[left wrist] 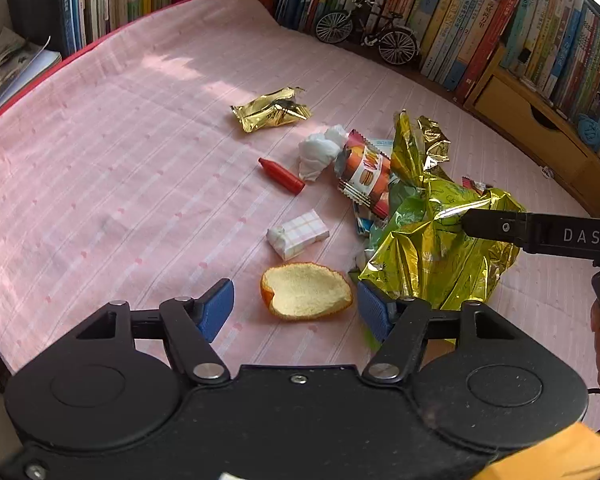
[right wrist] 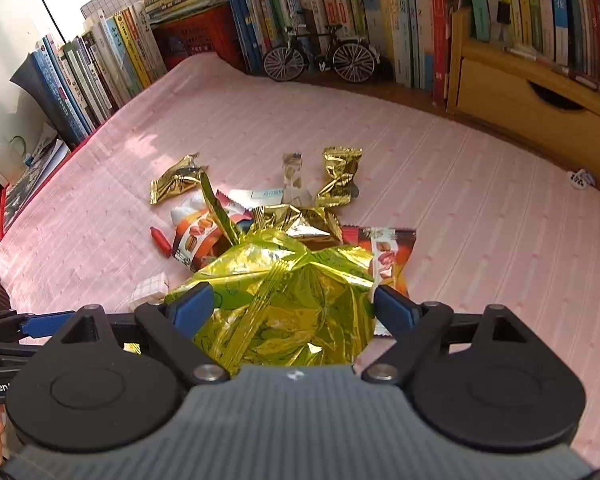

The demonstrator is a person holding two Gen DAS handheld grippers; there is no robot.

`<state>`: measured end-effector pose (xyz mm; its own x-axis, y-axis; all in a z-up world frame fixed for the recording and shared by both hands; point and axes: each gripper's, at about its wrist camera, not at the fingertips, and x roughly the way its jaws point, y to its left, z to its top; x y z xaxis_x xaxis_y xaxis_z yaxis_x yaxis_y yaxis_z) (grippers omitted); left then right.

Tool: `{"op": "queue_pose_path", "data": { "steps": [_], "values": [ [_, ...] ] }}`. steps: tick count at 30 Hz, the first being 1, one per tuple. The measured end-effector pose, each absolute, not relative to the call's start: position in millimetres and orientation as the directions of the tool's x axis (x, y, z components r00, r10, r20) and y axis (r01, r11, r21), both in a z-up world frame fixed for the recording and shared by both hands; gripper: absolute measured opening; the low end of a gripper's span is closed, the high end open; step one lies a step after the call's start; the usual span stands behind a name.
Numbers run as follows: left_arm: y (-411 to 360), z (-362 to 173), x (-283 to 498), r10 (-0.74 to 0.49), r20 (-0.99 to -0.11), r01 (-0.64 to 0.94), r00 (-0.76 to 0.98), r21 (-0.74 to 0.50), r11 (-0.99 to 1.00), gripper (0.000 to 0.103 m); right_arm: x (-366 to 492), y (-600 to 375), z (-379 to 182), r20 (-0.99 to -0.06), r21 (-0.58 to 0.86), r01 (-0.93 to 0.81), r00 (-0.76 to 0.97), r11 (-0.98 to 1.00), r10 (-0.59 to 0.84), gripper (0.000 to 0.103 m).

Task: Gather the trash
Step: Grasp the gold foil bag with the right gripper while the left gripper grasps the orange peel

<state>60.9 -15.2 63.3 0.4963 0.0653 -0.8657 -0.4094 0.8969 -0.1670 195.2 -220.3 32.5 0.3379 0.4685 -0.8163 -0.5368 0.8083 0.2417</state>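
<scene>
Trash is scattered on the pink-clothed desk point(left wrist: 100, 160). The left tongs point(left wrist: 296, 306) are held partly open around an orange peel point(left wrist: 306, 290), pads not touching it. The right tongs point(right wrist: 292, 306) are spread wide over a big crumpled gold foil bag point(right wrist: 284, 300), nothing gripped. A red cap point(left wrist: 281, 175) and white tissue point(left wrist: 318, 152) are seen farther back.

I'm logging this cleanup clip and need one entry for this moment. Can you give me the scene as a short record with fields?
surface: pink striped cloth
left gripper: open, orange peel between its fingers, pads not pressing
right gripper: open, astride large gold foil bag
loose trash: red cap, white tissue, checked carton, small gold wrapper
backdrop: books, model bicycle
</scene>
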Motion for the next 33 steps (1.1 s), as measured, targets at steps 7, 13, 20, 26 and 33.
{"op": "queue_pose_path", "data": {
  "steps": [7,13,20,26,33],
  "values": [
    [-16,43,74,0.05,-0.892,-0.443,0.45,-0.174,0.879,0.066,195,-212,10,-0.817,0.329,-0.522,0.26,0.787,0.514,0.095],
    [-14,50,75,0.01,-0.864,-0.442,0.504,-0.248,0.862,0.047,192,-221,18,-0.775,0.385,-0.519,0.267,0.763,0.573,0.06],
    [-12,46,78,0.025,-0.872,-0.46,0.489,-0.233,0.857,0.046,198,-250,39,-0.741,0.385,-0.48,0.349,0.788,0.574,0.058],
    [-16,38,86,0.015,-0.88,-0.469,0.475,-0.239,0.85,0.009,206,-267,43,-0.741,0.368,-0.431,0.399,0.824,0.54,0.058],
    [-28,64,82,0.04,-0.846,-0.426,0.532,-0.227,0.876,0.008,204,-274,48,-0.729,0.356,-0.41,0.44,0.84,0.524,0.058]
  ]
}}
